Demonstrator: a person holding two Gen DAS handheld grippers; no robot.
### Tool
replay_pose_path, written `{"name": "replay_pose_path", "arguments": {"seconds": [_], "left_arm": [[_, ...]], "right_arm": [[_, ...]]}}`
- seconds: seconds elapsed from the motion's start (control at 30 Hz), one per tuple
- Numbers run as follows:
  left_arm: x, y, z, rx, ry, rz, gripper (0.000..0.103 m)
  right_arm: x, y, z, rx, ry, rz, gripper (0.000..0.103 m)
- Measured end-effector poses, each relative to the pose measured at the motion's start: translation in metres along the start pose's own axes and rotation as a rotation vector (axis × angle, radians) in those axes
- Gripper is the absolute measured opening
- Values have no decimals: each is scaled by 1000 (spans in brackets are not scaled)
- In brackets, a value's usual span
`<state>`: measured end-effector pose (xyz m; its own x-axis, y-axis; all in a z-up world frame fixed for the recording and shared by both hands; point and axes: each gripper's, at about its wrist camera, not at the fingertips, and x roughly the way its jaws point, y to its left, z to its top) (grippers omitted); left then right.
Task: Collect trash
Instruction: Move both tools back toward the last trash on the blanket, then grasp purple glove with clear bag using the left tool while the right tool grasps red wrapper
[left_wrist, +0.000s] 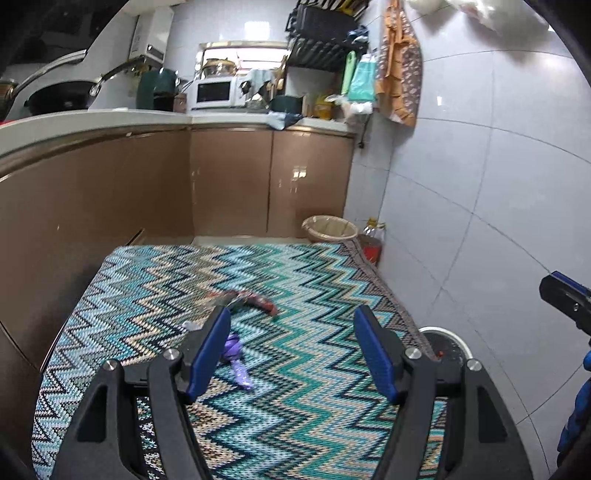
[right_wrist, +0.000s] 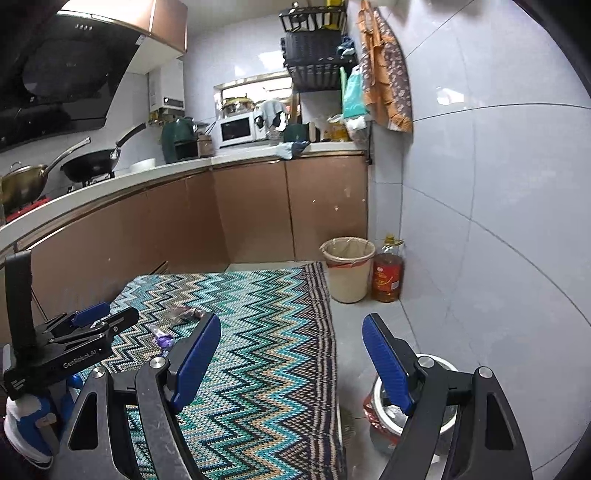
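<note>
Approach step, nothing picked yet. Left hand-held gripper (left_wrist: 291, 347) was wide, empty; purple wrapper (left_wrist: 236, 360) just beside its left finger, red wrapper (left_wrist: 245, 297) just ahead on zigzag mat (left_wrist: 314, 406). Right hand-held gripper (right_wrist: 291, 356) wide, empty. Next: straddle wrapper, close, carry to bin (right_wrist: 347, 269) well ahead.

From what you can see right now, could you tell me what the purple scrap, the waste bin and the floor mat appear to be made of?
Purple scrap: likely thin plastic film, crumpled and slightly shiny.
Waste bin: probably matte beige plastic, with a clear bag liner folded over its rim.
Floor mat: woven textile or plastic mesh, judging by its visible zigzag weave.
</note>
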<state>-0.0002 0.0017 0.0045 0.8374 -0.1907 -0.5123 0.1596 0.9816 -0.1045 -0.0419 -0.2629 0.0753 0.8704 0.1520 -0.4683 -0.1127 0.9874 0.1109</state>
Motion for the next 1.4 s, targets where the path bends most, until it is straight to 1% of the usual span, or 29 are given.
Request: {"name": "replay_pose_path", "arguments": {"seconds": [0.17, 0.3, 0.4, 0.5, 0.57, 0.77, 0.83, 0.87, 0.9, 0.93, 0.97, 1.0, 1.03, 1.13, 1.2, 1.23, 1.33, 1.4], "left_arm": [[26, 29, -14, -44, 70, 37, 68], [47, 67, -34, -103, 134, 78, 68], [61, 92, -49, -142, 182, 90, 68], [77, 106, -57, -175, 220, 81, 68], [88, 109, -58, -189, 237, 57, 68], [125, 98, -50, -188, 279, -31, 67], [139, 95, -49, -190, 295, -47, 67], [144, 94, -48, -188, 297, -52, 63], [150, 93, -48, -185, 301, -55, 55], [155, 93, -48, -183, 306, -56, 50], [159, 94, -48, -184, 312, -54, 41], [163, 96, -49, -192, 316, -57, 41], [164, 99, -49, -208, 309, -64, 40], [163, 107, -50, -240, 287, -75, 36], [163, 112, -52, -264, 281, -85, 35], [163, 113, -52, -270, 276, -86, 35], [162, 112, -54, -263, 270, -88, 35], [162, 113, -55, -269, 272, -96, 35]], "right_arm": [[32, 10, 0, -19, 49, 48, 77], [61, 19, -4, -31, 92, 90, 77], [86, 27, -7, -41, 130, 123, 78], [116, 36, -11, -51, 172, 164, 77], [133, 45, -13, -61, 198, 192, 77], [185, 68, -15, -103, 267, 265, 77], [202, 75, -15, -117, 287, 287, 77], [209, 79, -16, -122, 297, 299, 77], [218, 82, -16, -128, 307, 311, 77], [225, 86, -16, -134, 316, 320, 77], [232, 89, -16, -139, 323, 330, 77], [241, 92, -16, -143, 332, 341, 77], [249, 96, -16, -146, 341, 353, 76], [273, 105, -16, -161, 367, 378, 69], [287, 113, -17, -176, 383, 397, 63], [295, 118, -18, -184, 391, 412, 61], [315, 128, -22, -194, 422, 433, 52], [325, 133, -25, -195, 439, 446, 42]]}}
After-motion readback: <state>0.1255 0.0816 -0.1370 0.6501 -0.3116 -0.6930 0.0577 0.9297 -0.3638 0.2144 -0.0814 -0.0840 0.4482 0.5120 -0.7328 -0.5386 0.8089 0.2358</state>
